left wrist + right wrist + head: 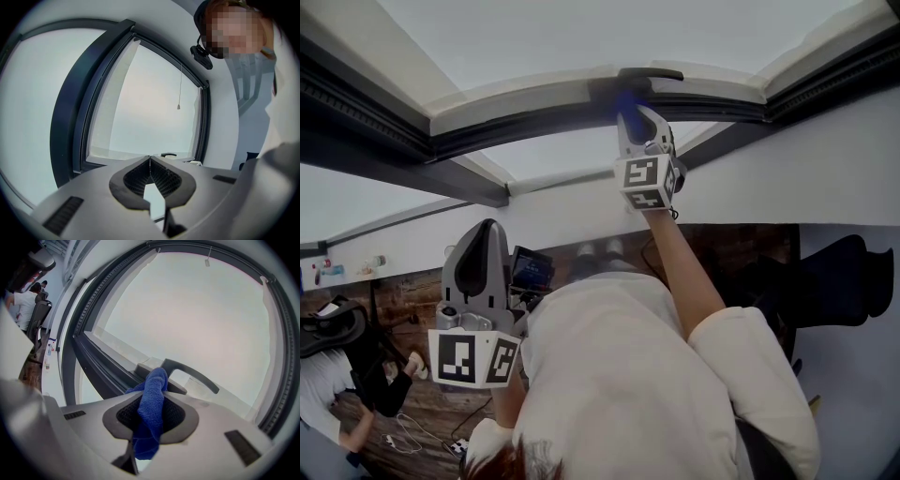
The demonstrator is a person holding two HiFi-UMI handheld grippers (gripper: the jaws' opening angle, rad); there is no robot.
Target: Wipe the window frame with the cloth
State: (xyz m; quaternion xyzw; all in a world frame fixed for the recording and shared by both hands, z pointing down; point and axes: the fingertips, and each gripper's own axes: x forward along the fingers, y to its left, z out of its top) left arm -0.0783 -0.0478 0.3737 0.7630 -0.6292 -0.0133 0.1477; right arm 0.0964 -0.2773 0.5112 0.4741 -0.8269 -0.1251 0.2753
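My right gripper (630, 105) is raised to the dark window frame (534, 120) and is shut on a blue cloth (152, 404). The cloth (628, 103) pokes out past the jaws and presses against the frame beside the dark window handle (192, 373). The handle (649, 74) sits just beyond the gripper in the head view. My left gripper (483, 258) hangs low in front of the person's chest, away from the frame. In the left gripper view its jaws (150, 161) are shut with nothing between them.
White wall panels (825, 159) surround the window. A blind cord with a small weight (178, 107) hangs in front of the glass. Below lie a wooden floor, a dark office chair (839, 281) at the right and a seated person (333, 375) at the lower left.
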